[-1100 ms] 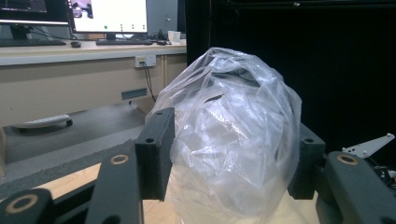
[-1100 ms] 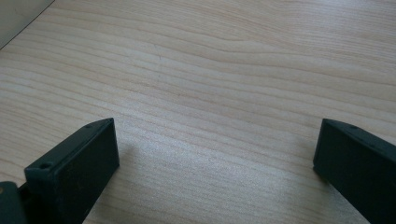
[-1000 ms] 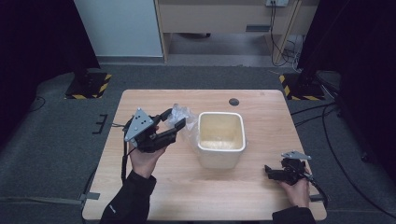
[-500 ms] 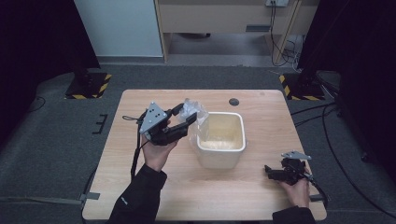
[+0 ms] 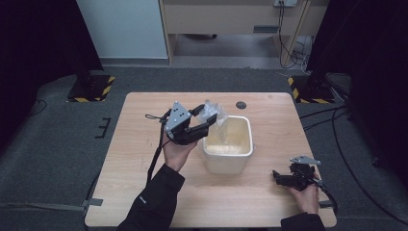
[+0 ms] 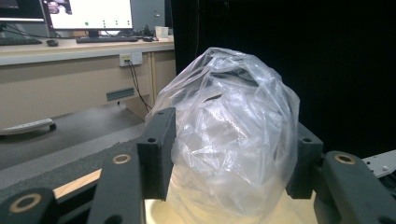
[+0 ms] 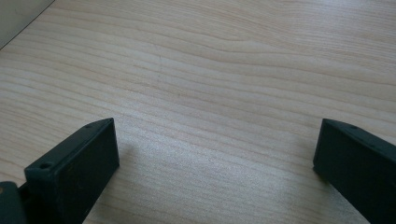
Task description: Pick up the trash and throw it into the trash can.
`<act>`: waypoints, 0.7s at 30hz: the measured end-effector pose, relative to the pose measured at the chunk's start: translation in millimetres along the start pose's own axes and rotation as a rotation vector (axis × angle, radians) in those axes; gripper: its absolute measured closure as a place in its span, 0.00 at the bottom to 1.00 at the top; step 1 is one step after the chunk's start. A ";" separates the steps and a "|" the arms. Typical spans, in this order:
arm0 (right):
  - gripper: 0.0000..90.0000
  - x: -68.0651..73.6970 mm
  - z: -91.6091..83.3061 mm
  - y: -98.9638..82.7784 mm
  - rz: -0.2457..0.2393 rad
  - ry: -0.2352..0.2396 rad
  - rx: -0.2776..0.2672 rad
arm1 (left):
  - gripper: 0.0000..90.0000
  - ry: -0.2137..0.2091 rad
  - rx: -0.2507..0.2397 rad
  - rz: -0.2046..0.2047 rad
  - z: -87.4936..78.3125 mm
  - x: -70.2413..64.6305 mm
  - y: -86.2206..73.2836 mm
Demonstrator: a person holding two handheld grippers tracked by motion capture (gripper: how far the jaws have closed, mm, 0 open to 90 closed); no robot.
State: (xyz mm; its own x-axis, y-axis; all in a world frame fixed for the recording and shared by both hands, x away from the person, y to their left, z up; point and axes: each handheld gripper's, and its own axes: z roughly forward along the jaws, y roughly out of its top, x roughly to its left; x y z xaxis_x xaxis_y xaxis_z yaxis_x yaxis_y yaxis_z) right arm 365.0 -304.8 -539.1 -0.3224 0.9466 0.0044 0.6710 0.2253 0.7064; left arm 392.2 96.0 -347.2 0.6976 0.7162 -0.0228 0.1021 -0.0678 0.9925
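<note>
Plastic bag (image 6: 231, 140), one, clamped in left gripper (image 5: 204, 122) jaws; one bin (image 5: 227, 150); right gripper (image 5: 281, 177) jaws apart.

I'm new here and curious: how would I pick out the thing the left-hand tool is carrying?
Find the wooden table, then the white tub at its middle. Over the tub's left rim, the left gripper squeezes a crumpled plastic bag, the one clear, shiny thing there.
</note>
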 end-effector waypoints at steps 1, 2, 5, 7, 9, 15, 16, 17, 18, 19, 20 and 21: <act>0.00 0.0 0.0 0.0 0.000 0.000 0.000 | 0.50 0.001 0.001 0.002 2.0 -0.7 -0.6; 0.00 0.0 0.0 0.0 0.000 0.000 0.000 | 0.50 0.000 0.006 0.002 8.2 -2.2 -2.7; 0.00 0.0 0.0 0.0 -0.001 0.000 0.000 | 0.50 0.000 0.013 0.001 12.6 -2.5 -4.4; 0.00 0.0 0.0 0.0 0.000 0.000 0.000 | 0.50 -0.002 0.015 -0.008 17.9 -2.4 -7.0; 0.00 0.0 0.0 0.0 0.000 0.000 0.000 | 0.50 -0.005 0.021 -0.018 24.6 -2.5 -11.3; 0.00 0.0 0.0 0.0 -0.001 0.000 0.000 | 0.50 -0.008 0.058 -0.013 38.6 -4.6 -23.3; 0.00 0.0 0.0 0.0 0.000 0.000 0.000 | 0.50 -0.011 0.063 -0.014 40.4 -5.4 -25.5; 0.00 0.0 0.0 0.0 -0.001 0.000 0.000 | 0.50 -0.010 0.067 -0.013 41.9 -6.3 -27.7; 0.00 0.0 0.0 0.0 0.000 0.000 0.000 | 0.50 -0.012 0.073 -0.012 43.2 -6.8 -30.0; 0.00 0.0 0.0 0.0 0.000 0.000 0.000 | 0.50 -0.014 0.081 -0.013 44.6 -7.2 -32.2; 0.00 0.0 0.0 0.0 0.000 0.000 0.000 | 0.50 -0.015 0.086 -0.014 46.1 -7.7 -34.4; 0.00 0.0 0.0 0.0 0.000 0.000 0.000 | 0.49 -0.015 0.086 -0.014 46.1 -7.7 -34.4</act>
State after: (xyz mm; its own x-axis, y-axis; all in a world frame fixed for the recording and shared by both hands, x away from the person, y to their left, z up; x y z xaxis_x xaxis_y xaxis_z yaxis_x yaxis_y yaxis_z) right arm 365.0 -304.8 -539.1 -0.3221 0.9467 0.0045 0.6713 0.2251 0.7062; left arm 416.0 60.8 -386.7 0.7064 0.7067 -0.0392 0.1718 -0.1174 0.9781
